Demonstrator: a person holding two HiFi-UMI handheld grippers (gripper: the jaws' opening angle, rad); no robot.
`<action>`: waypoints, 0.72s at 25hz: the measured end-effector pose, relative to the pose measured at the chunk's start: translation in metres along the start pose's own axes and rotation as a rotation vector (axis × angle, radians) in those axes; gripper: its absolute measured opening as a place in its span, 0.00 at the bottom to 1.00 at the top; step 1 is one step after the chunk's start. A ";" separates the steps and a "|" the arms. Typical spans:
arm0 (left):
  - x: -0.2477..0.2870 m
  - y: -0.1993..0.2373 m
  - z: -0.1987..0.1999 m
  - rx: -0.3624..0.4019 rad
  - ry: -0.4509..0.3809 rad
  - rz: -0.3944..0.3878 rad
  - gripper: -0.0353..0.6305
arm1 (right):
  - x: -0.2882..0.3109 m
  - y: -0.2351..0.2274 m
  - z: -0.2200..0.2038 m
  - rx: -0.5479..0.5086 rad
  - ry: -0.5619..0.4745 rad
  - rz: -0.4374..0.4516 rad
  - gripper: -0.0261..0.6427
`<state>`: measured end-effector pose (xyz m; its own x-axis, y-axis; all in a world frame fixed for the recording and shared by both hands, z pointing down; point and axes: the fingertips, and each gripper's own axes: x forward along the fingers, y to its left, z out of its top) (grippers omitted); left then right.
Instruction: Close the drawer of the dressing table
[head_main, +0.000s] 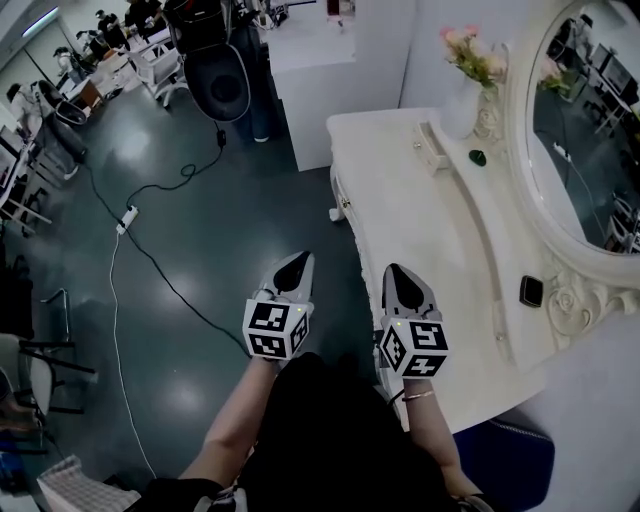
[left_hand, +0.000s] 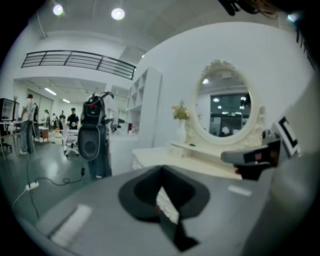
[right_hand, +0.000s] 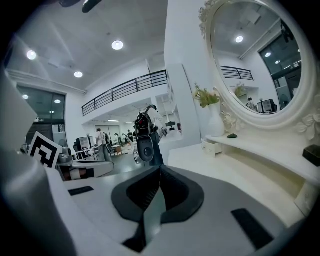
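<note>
Left gripper (head_main: 300, 262): fingers closed tip to tip with nothing between them. It hangs over the floor, just left of the counter's front edge.
Right gripper (head_main: 397, 272): fingers closed and holding nothing. It is over the counter's near end, just inside the front edge.
Pair: side by side and apart, both pointing far and slightly down.
Drawer (head_main: 432, 148): a small one at the far end of the shelf, just left of the vase (head_main: 462, 108). It seems to stand out from the shelf's riser over the counter, and it is well apart from both grippers.
Counter (head_main: 400, 210): white and long, running near to far on the right. Its curved front edge faces left onto the floor.
Shelf (head_main: 505, 240): a low raised strip along the counter's right side, under the mirror (head_main: 590, 120). Its riser bounds the counter top on the right.
Room on counter: bare top stretches from the right gripper to the drawer.
On shelf: a green thing (head_main: 478, 157) lies just near of the vase. A black thing (head_main: 531, 291) lies right of the right gripper.
Floor (head_main: 200, 200): dark and broad, left of the counter.
Cable (head_main: 160, 268): runs from a power strip (head_main: 126, 217) toward the near side and passes left of the left gripper.
Far bound: a black rig (head_main: 222, 85) stands on the floor, left of the counter's far end.
</note>
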<state>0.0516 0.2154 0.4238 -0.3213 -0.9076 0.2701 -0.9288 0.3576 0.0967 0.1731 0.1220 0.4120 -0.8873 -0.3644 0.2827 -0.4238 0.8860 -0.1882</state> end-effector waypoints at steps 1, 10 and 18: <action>0.001 0.001 0.000 -0.002 -0.001 0.007 0.07 | 0.001 -0.003 0.001 0.001 -0.001 -0.003 0.04; 0.027 0.025 0.006 -0.003 0.010 0.026 0.11 | 0.032 -0.015 0.008 0.030 -0.001 -0.018 0.04; 0.089 0.078 0.005 -0.030 0.036 0.005 0.14 | 0.100 -0.027 0.008 0.045 0.037 -0.066 0.04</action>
<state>-0.0501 0.1614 0.4503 -0.3186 -0.8974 0.3051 -0.9212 0.3691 0.1236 0.0943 0.0596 0.4373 -0.8502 -0.4097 0.3307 -0.4895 0.8463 -0.2099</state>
